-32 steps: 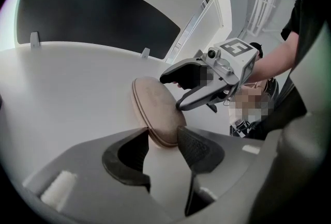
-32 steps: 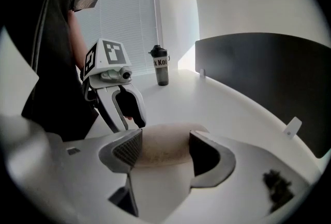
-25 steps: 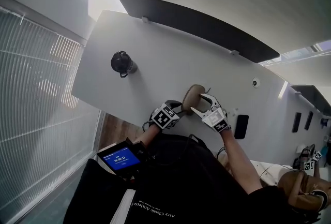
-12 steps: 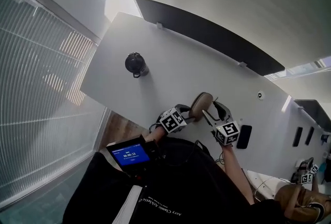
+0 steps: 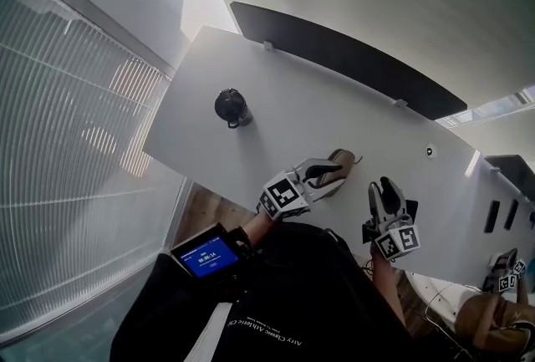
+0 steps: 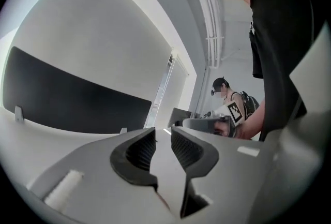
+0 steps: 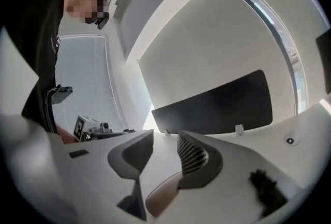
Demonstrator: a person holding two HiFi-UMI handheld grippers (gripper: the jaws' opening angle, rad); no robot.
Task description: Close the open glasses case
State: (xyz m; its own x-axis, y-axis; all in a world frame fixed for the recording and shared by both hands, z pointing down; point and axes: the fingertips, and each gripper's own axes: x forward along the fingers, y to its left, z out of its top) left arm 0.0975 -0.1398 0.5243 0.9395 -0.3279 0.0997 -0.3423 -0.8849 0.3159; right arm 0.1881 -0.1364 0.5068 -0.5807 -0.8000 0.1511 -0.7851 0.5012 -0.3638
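Note:
The tan glasses case (image 5: pixel 343 161) lies on the white table (image 5: pixel 276 101) near its front edge; its lid looks down, though the view is too small to be sure. My left gripper (image 5: pixel 328 171) hovers just left of it and over its near end. Its jaws are closing, with only table seen in the narrow gap (image 6: pixel 162 137). My right gripper (image 5: pixel 383 189) is lifted to the right of the case, apart from it. Its jaws are closing too, with nothing between them (image 7: pixel 165 140). The case's tan end (image 7: pixel 163 194) shows below them.
A dark round object (image 5: pixel 231 107) stands at the table's left part. A black divider panel (image 5: pixel 334 51) runs along the far edge. A black flat item (image 5: pixel 411 208) lies behind the right gripper. Window blinds (image 5: pixel 75 126) fill the left side. Another person (image 6: pixel 227 99) stands in the background.
Both grippers have lifted up off the case. The right one has swung to the right, away from it. Both pairs of jaws stand narrower than before.

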